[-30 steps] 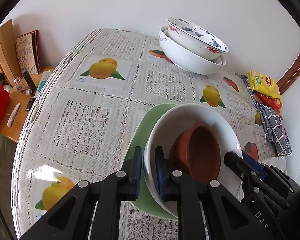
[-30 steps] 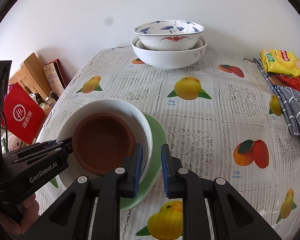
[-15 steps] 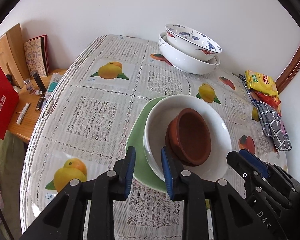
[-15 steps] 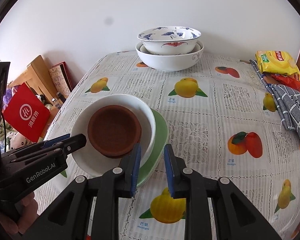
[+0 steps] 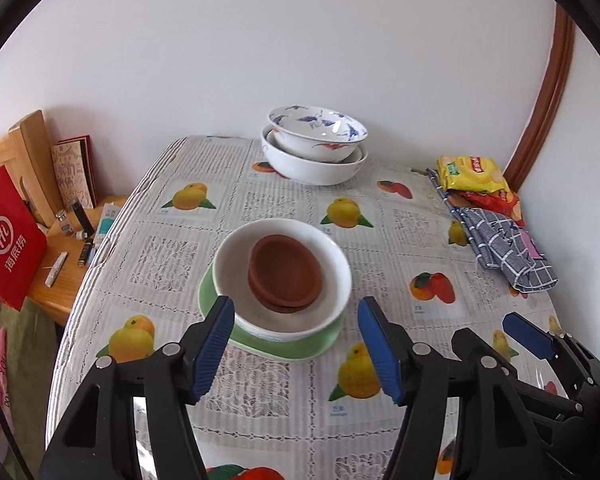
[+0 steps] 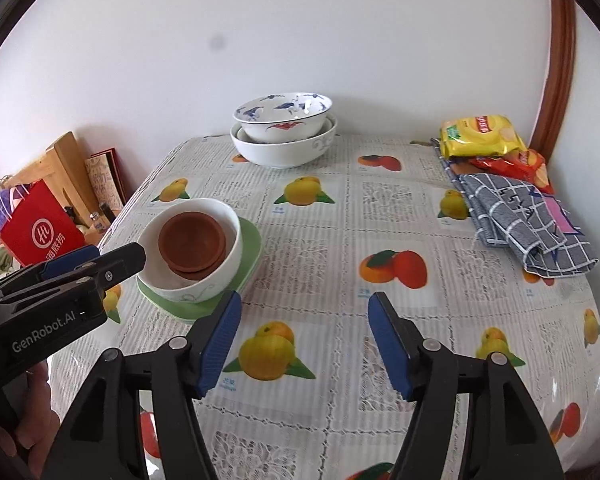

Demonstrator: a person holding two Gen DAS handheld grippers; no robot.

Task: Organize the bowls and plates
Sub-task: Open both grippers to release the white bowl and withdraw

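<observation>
A brown clay bowl [image 5: 286,274] [image 6: 192,242] rests inside a white bowl [image 5: 332,260] [image 6: 230,248], which stands on a green plate [image 5: 296,346] [image 6: 250,246] near the table's left side. Two more bowls, a blue-patterned one [image 5: 318,126] [image 6: 282,114] nested in a plain white one [image 5: 312,168] [image 6: 284,150], stand at the far edge. My left gripper [image 5: 296,334] hovers just in front of the stack, jaws opening, nothing between them. My right gripper [image 6: 304,330] is to the right of the stack above bare tablecloth, jaws opening and empty.
A fruit-print tablecloth [image 5: 380,240] covers the table. A checked grey cloth [image 6: 528,216] and yellow and red snack packets [image 6: 480,134] lie at the right edge. A wooden side table [image 5: 64,268] with a red bag [image 5: 8,236] and small items stands left. A hand [image 6: 28,440] holds the left gripper.
Both grippers let go of the white bowl's rim, drew back and upward from the stack, and their jaws spread wide. The stacked bowls stayed on the green plate.
</observation>
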